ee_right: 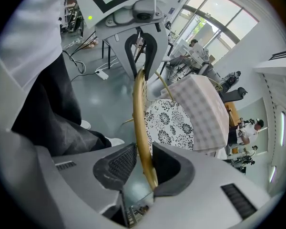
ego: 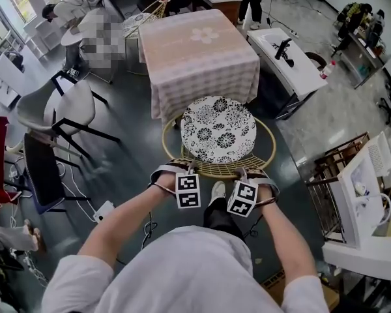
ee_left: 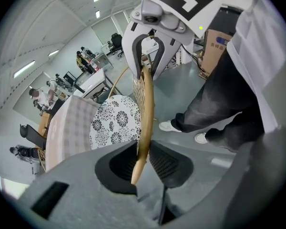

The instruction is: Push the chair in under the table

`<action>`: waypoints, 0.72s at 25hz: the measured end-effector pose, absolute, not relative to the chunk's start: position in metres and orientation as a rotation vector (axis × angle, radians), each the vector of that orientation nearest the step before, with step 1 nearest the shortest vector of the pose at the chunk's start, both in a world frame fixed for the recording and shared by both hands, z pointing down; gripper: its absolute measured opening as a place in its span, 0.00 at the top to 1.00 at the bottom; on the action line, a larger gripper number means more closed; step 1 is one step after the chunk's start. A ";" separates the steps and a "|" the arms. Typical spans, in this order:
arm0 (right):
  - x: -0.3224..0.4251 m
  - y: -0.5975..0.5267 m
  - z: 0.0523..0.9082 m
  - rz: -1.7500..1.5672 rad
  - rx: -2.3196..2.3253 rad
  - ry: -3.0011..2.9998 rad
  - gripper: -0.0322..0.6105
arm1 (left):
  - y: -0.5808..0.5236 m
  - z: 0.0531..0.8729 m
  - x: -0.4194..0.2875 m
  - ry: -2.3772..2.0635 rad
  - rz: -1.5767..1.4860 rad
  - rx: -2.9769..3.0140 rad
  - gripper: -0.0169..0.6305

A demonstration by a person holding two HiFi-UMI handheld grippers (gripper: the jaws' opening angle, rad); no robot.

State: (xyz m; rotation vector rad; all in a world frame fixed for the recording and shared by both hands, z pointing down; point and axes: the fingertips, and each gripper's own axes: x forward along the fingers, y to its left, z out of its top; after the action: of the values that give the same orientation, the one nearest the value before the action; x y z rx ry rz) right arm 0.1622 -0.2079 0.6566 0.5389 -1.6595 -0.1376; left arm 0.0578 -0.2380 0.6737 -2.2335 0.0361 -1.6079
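The cloth-draped desk (ego: 199, 51) stood directly ahead of the chair (ego: 215, 173). Bare floor (ego: 133, 162) lay open to its left, while a second white desk (ego: 300, 70) crowded its right.

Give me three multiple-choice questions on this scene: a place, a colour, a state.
1. Where is the chair relative to the table? A) on top of it B) in front, seat not yet under it C) tipped over beside it
2. The seat cushion is: A) plain red B) black-and-white floral C) blue striped
3. The left hand-held gripper and right hand-held gripper are: A) hanging free B) tugging the tablecloth C) closed on the chair's back rim
Answers: B, the cushion is fully visible before the table; B, dark flowers on white; C, the rim sits pinched in each.
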 end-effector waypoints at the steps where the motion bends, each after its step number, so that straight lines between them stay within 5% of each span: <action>1: 0.164 -0.213 0.657 -0.139 0.536 -1.663 0.81 | -0.242 0.674 0.059 0.043 -1.612 -2.239 0.85; 18: 0.192 -0.268 0.661 -0.158 0.474 -1.724 0.81 | -0.288 0.677 0.085 0.110 -1.730 -2.253 0.85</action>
State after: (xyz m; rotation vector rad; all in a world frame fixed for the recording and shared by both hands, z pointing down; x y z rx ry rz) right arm 0.1920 -0.2684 0.6606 0.4736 -1.7238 -0.1583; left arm 0.0847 -0.2880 0.6769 -2.2529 0.1103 -1.7298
